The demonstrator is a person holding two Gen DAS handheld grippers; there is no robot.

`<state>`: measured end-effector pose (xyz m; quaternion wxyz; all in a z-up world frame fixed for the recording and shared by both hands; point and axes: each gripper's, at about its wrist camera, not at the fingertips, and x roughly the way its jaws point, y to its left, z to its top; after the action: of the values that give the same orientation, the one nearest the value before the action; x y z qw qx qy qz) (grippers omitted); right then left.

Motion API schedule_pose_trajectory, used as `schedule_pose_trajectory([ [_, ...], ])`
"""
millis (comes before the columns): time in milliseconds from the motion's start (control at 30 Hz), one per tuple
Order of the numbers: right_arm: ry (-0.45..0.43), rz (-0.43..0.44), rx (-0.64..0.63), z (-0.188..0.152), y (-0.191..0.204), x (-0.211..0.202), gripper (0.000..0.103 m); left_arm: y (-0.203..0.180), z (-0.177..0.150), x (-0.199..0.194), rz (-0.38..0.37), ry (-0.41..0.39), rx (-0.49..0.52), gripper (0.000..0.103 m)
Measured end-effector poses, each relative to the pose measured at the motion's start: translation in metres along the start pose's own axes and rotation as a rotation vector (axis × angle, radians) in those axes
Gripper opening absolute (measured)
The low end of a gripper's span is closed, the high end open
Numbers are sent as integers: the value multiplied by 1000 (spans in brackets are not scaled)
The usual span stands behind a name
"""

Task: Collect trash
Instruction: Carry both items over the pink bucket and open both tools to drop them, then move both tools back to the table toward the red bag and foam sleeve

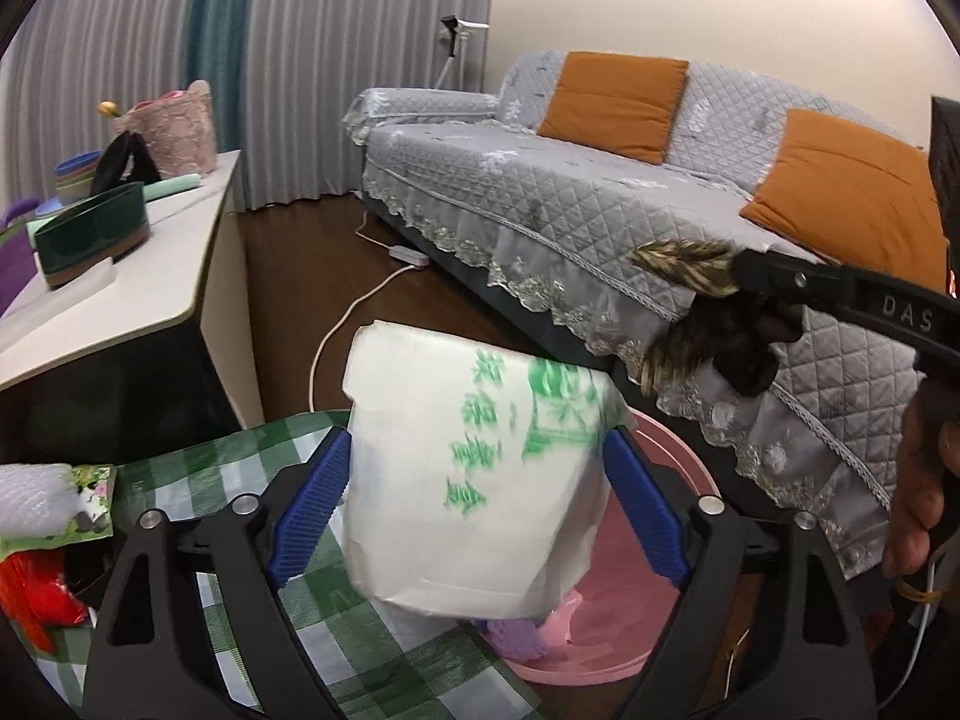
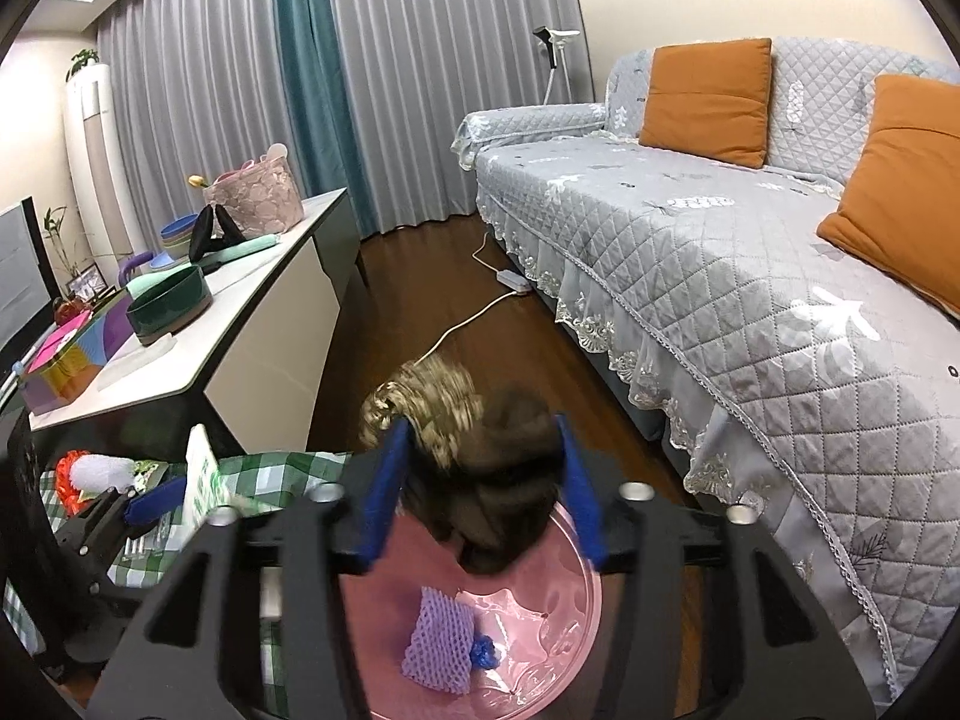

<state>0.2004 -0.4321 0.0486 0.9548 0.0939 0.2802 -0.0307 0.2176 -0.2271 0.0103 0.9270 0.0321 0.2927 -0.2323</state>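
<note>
My left gripper (image 1: 477, 504) is shut on a white paper bag with green print (image 1: 474, 468) and holds it over the edge of the green checked table (image 1: 270, 576), partly above the pink basin (image 1: 654, 600). My right gripper (image 2: 480, 480) is shut on a brown and gold crumpled wrapper (image 2: 474, 450) above the pink basin (image 2: 540, 630). That gripper and wrapper (image 1: 702, 312) also show at the right of the left wrist view. A purple foam net (image 2: 438, 642) and a blue scrap (image 2: 483, 654) lie in the basin.
A grey quilted sofa (image 2: 720, 252) with orange cushions runs along the right. A white sideboard (image 2: 240, 312) with bowls and a basket stands at the left. A white cable and power strip (image 2: 513, 282) lie on the dark wood floor. Red and white trash (image 1: 36, 540) sits on the table.
</note>
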Motion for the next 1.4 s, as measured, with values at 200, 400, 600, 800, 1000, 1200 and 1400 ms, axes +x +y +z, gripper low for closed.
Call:
schedule_pose_trajectory([
  [200, -10, 3, -4, 1, 4, -2, 60, 7, -3, -15, 14, -4, -32, 83],
  [400, -17, 22, -10, 1, 13, -6, 60, 16, -6, -47, 32, -28, -39, 83],
  [600, -38, 63, -18, 0, 30, -18, 60, 28, -11, -90, 45, -65, -54, 83],
  [800, -60, 120, -28, -3, 50, -36, 60, 47, -17, -135, 82, -108, -57, 83],
  [1000, -68, 157, -76, -10, 74, -49, 60, 67, -27, -175, 130, -156, -54, 83],
  [1200, -64, 188, -141, -19, 102, -55, 60, 87, -43, -203, 178, -191, -61, 83],
  [1400, -48, 217, -162, -25, 120, -51, 60, 117, -64, -209, 258, -186, -129, 82],
])
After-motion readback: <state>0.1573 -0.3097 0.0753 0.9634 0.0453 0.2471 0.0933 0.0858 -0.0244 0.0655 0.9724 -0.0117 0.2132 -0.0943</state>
